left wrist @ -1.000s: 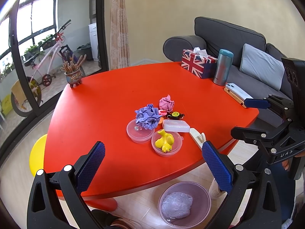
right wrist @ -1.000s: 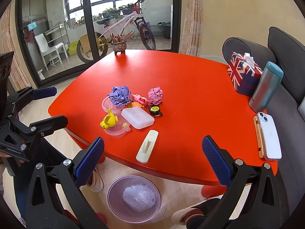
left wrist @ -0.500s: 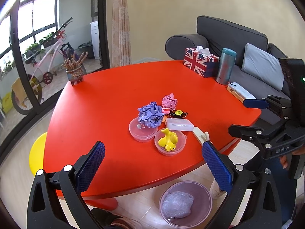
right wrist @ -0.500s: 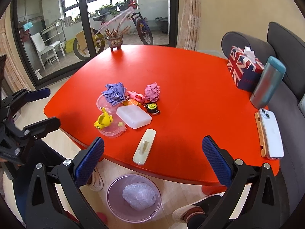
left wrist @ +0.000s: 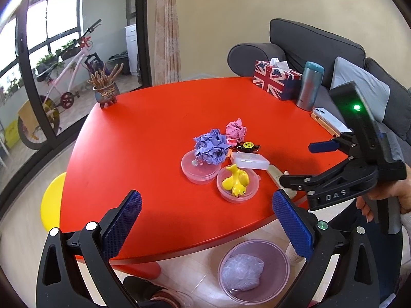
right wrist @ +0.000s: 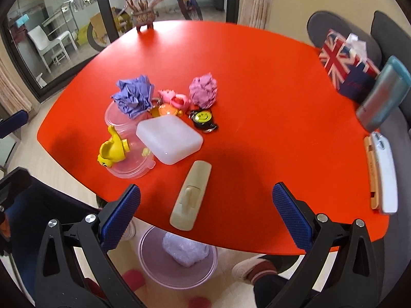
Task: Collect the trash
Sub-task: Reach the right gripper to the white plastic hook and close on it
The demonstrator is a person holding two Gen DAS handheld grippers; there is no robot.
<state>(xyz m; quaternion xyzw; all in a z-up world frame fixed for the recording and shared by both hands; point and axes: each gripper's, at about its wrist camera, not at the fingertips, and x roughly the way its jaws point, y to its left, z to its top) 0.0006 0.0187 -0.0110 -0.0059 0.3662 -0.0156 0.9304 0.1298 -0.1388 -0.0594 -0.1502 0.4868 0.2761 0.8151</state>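
A: Claw status?
B: We see both spread wide, nothing between the pads. Left claw (left wrist: 205,227) hangs over the near table edge. Right claw (right wrist: 205,214) likewise, above the beige hook strip (right wrist: 191,195). It also shows side-on in the left view (left wrist: 303,163), held by a hand (left wrist: 385,200), jaws apart there too.
A: Bin?
B: Pink translucent bin (right wrist: 154,272) on the floor, just under the near edge of the red table (right wrist: 257,77). It holds one clear plastic wad (right wrist: 186,252).
A: Trash on the table?
B: Two crumpled paper balls. The purple paper ball (right wrist: 133,96) sits on the rim of a clear round lid (left wrist: 199,169). The pink paper ball (right wrist: 203,91) lies just behind the cluster, directly on the table.
A: What else is in that cluster?
B: Nearest is a yellow duck toy (right wrist: 113,150) in a clear round container (right wrist: 133,166). Next is a white translucent box (right wrist: 169,140), touching that container. Behind it are a smiley tape measure (right wrist: 203,118) and small pink and orange toys (right wrist: 172,102), between the two paper balls.
A: Farther back?
B: On the right edge a white phone (right wrist: 385,174) lies on a wooden stand. Beyond it are a teal-capped flask (left wrist: 309,86) and a Union Jack tissue box (left wrist: 276,79). On the far left corner stands a small plant pot (left wrist: 106,92). Past the table we see a grey sofa (left wrist: 308,41) and a bicycle (left wrist: 64,77) behind the glass door.
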